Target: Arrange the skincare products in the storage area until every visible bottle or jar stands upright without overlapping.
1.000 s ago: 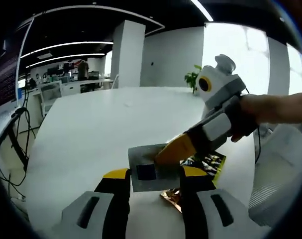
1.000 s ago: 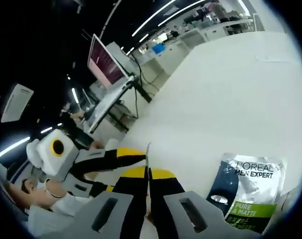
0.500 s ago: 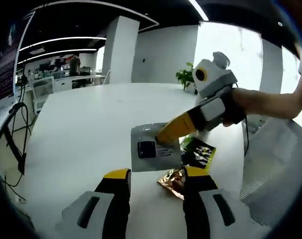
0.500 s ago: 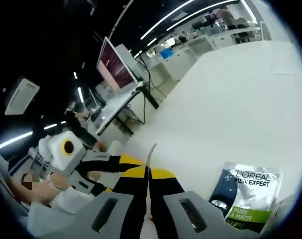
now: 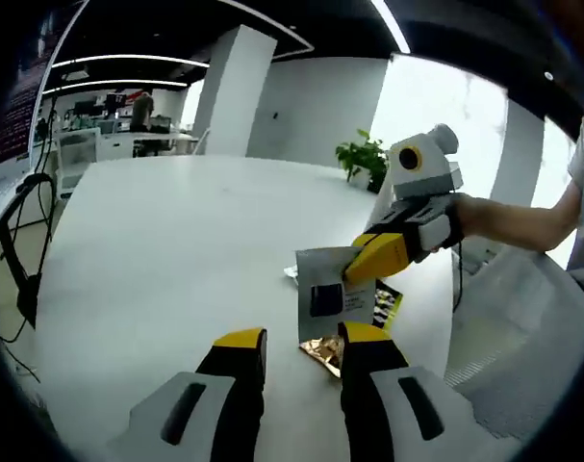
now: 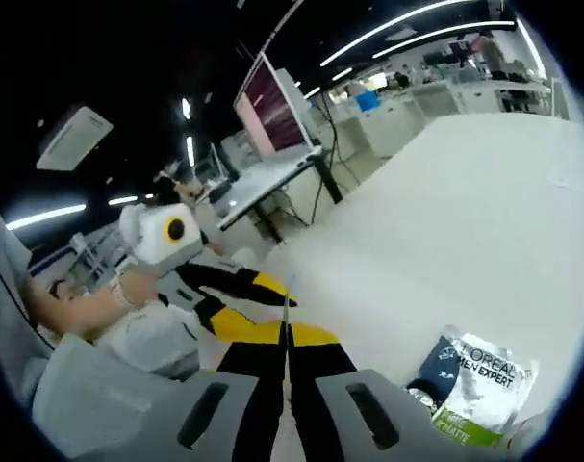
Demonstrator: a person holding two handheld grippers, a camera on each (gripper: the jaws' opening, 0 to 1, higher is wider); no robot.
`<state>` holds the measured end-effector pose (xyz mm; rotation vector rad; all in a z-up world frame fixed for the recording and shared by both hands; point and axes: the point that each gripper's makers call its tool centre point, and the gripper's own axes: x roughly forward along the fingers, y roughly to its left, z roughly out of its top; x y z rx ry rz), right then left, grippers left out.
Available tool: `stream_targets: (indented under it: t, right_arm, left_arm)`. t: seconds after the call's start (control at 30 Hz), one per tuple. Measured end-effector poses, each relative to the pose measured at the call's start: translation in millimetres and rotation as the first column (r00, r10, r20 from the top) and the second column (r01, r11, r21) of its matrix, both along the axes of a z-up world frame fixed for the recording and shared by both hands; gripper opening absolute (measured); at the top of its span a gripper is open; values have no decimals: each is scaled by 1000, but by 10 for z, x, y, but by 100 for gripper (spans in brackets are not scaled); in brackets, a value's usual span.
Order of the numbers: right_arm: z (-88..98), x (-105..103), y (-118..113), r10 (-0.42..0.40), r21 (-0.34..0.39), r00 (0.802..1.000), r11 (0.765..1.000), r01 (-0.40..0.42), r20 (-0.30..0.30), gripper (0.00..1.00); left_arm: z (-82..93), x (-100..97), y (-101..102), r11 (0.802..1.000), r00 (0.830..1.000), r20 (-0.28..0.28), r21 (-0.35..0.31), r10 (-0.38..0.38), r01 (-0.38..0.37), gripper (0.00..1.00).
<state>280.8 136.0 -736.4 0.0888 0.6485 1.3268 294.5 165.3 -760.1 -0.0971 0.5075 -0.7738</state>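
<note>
Lifted farther away since a second ago, the grey sachet (image 5: 326, 296) is hanging clamped in the right gripper (image 5: 368, 262) above the table (image 5: 166, 241), clearing the gold sachet (image 5: 322, 350). Left gripper (image 5: 297, 348) is waiting near, jaws apart.

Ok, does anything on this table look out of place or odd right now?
Yes. The right gripper pinches a flat grey sachet and holds it up off the white table. A crumpled gold wrapper and a green-and-black sachet lie flat; nothing here stands upright like a bottle or jar.
</note>
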Motion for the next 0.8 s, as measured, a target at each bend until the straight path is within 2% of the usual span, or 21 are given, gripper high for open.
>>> stream_targets:
  t: [0.13, 0.23, 0.37, 0.53, 0.67, 0.8]
  right_arm:
    - [-3, 19, -15, 47, -10, 998, 999, -46, 37, 1]
    - [-13, 36, -25, 65, -6, 997, 998, -65, 30, 1]
    - [-4, -58, -9, 104, -14, 993, 995, -103, 50, 1]
    - [-40, -35, -19, 97, -39, 994, 995, -95, 57, 1]
    - [-83, 36, -29, 72, -57, 996, 996, -69, 58, 1]
    - [-114, 89, -9, 71, -90, 993, 994, -63, 91, 1]
  left_arm:
    - [9, -39, -78, 999, 999, -15, -27, -42, 42, 24]
    - [33, -88, -144, 995, 996, -14, -46, -89, 88, 19]
    - [68, -98, -166, 992, 995, -20, -78, -99, 97, 17]
    - [37, -95, -163, 992, 994, -33, -71, -107, 104, 16]
    - [34, -67, -144, 994, 996, -43, -70, -83, 79, 11]
    - [31, -85, -151, 994, 994, -74, -81, -79, 73, 8]
